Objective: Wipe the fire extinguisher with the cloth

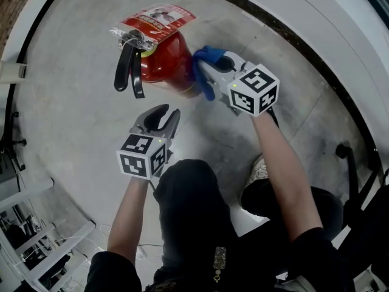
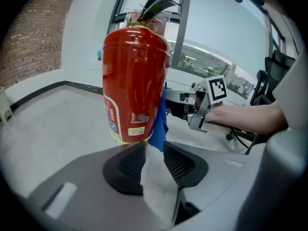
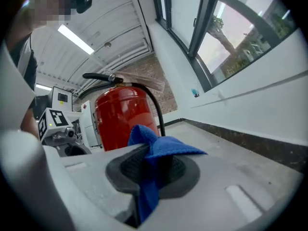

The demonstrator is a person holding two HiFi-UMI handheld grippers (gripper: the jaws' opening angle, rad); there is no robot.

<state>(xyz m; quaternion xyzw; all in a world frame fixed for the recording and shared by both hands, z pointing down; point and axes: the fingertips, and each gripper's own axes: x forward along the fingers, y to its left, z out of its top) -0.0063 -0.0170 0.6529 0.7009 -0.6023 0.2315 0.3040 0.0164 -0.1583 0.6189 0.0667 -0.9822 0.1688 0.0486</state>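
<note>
Right tongs (image 3: 153, 163) clamped on blue cloth (image 3: 161, 146), held against side of red fire extinguisher (image 1: 163, 62); left tongs (image 1: 169, 113) parted, empty, near extinguisher's base.

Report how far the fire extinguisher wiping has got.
Done: the cloth is clamped in the right tool. In hand: it meets the fire extinguisher at its side. Left: no wiped area shows; the left tool hangs open, empty.
</note>
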